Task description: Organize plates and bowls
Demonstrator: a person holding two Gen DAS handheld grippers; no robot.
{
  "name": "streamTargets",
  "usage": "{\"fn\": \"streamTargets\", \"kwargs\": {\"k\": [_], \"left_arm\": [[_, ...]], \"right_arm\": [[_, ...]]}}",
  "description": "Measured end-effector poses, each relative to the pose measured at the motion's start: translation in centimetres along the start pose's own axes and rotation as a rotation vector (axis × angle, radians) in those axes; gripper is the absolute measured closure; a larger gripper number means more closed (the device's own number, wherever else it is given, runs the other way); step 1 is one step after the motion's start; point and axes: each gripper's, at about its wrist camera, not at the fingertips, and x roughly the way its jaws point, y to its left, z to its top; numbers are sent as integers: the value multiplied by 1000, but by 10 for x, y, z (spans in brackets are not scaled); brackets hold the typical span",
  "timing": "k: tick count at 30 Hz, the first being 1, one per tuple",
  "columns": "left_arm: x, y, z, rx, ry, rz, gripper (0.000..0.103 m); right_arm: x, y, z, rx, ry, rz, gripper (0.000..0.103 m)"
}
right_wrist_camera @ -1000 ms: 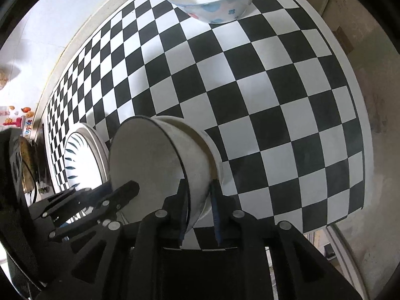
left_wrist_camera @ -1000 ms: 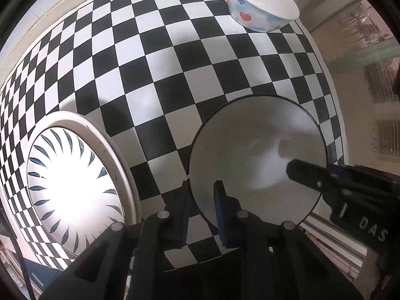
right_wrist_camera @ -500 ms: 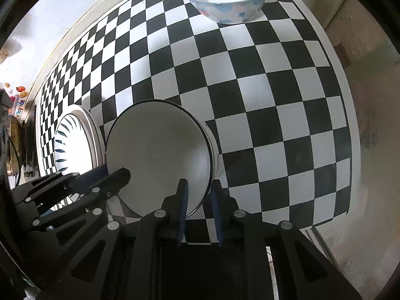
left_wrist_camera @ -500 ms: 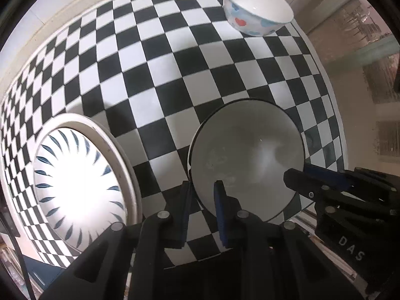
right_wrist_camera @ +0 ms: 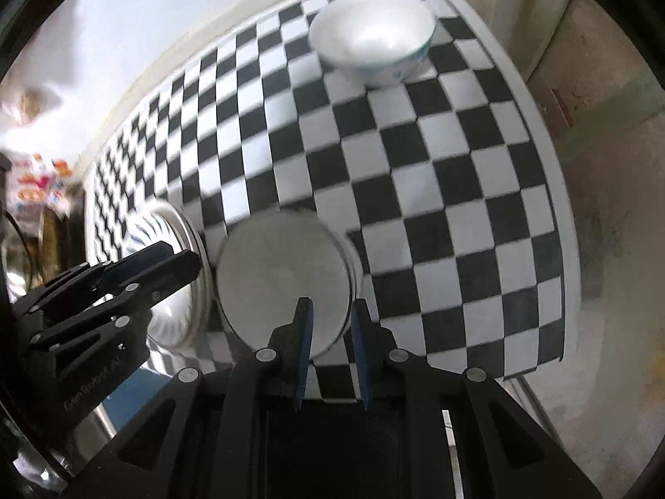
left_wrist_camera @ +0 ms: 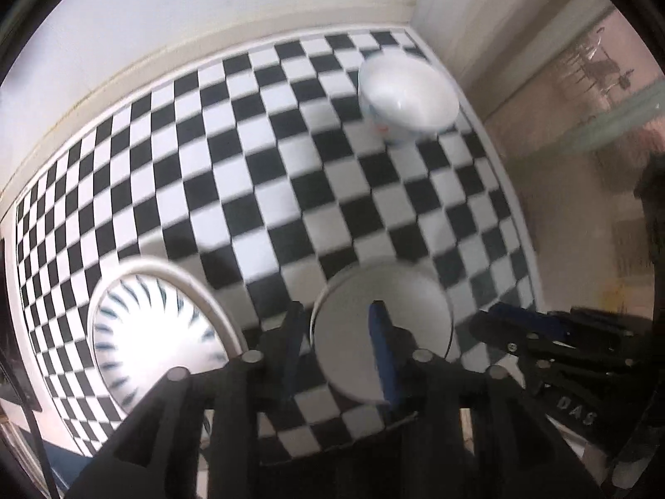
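Change: my claws have lifted back; the white bowl now rests on the checkered cloth.
Left claw: wide, fingers straddling the white bowl rim.
Right claw: narrow gap astride the same rim, grip uncertain.
Neighbours: striped plate left; patterned bowl far.

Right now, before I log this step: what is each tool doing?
Left tool: open, fingers astride the rim of the white plate.
Right tool: shut on the white plate's rim.
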Motion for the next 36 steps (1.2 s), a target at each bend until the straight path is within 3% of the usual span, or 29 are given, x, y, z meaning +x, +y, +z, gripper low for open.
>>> {"fn": "streamTargets", "kwargs": {"k": [1, 4, 14, 20, 25, 26, 27, 28, 30, 36], "left_arm": [[1, 1, 9, -5, -5, -4, 71], [14, 3, 47, -37, 0, -7, 65], [81, 11, 165, -120, 111, -88, 65], [118, 2, 206, -100, 182, -107, 65], [142, -4, 221, -76, 218, -95, 65], [144, -5, 222, -69, 214, -94, 68], [145, -6, 223, -64, 207, -94, 80], [146, -7, 223, -57, 205, -91, 83], [148, -9, 221, -60, 205, -102, 92], [136, -25, 216, -10, 162, -55, 93]], "right_arm": [[-5, -6, 8, 17, -18, 9, 79], [-14, -23, 35, 52, -50, 0, 49], [4, -77, 137, 179, -93, -4, 48], [21, -93, 185, 227, -93, -5, 48], [37, -103, 213, 238, -70, -17, 48], [40, -104, 215, 239, -63, -18, 51], [43, -106, 217, 239, -58, -19, 55], [46, -108, 219, 242, -54, -28, 77], [52, -107, 220, 241, -48, -10, 92], [48, -91, 217, 202, -54, -45, 94]]}}
